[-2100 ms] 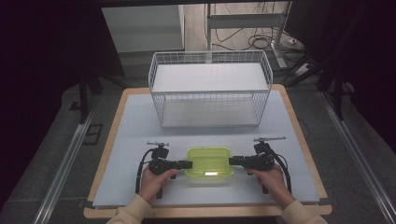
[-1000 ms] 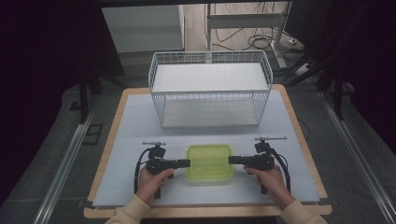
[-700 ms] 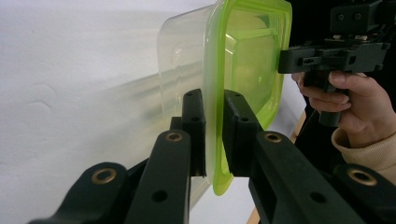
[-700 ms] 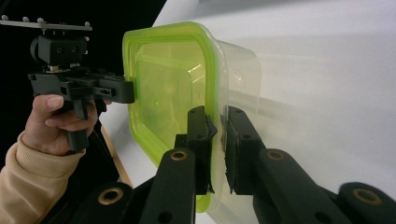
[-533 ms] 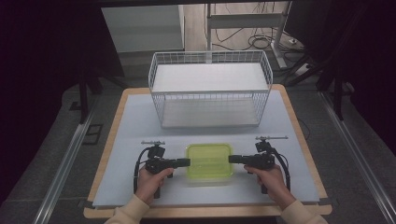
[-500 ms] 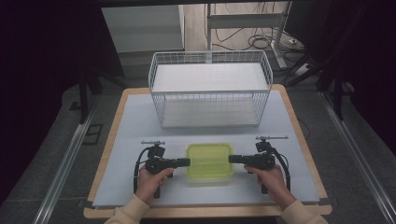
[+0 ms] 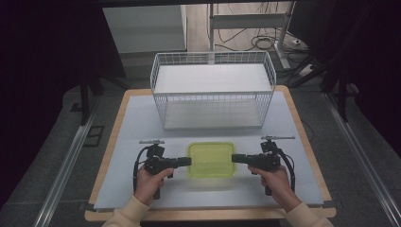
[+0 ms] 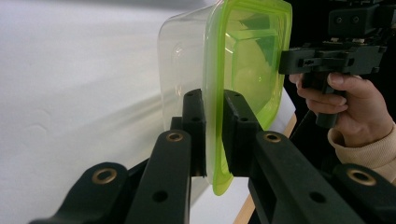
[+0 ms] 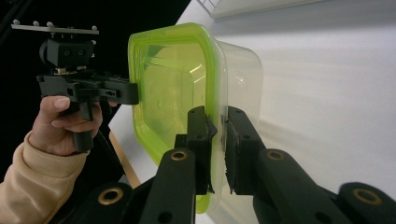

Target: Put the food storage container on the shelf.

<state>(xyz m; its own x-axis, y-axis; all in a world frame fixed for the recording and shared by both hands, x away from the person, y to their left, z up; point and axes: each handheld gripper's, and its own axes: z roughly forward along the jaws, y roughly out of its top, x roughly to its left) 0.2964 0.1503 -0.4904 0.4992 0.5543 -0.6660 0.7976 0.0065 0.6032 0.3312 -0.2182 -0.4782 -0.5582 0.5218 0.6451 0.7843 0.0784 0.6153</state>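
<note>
A clear plastic container with a lime-green lid [image 7: 211, 160] is between my two grippers near the table's front edge. My left gripper [image 7: 188, 161] is shut on the lid's left rim and my right gripper [image 7: 234, 158] on its right rim. In the left gripper view the jaws [image 8: 214, 135] pinch the green rim of the container [image 8: 247, 56], with the other gripper [image 8: 286, 61] on the far edge. In the right gripper view the jaws [image 9: 217, 140] clamp the rim of the container [image 9: 168, 93], opposite the left gripper [image 9: 134, 93]. I cannot tell whether the container's base touches the table.
A white wire basket [image 7: 213, 106] stands behind the container at the table's middle back, open at the top. The white table top [image 7: 132, 123] has a wooden border. Dark floor, rails and cables surround it.
The container and both grippers have drifted a little toward the basket in the high view. Both grips look the same throughout.
</note>
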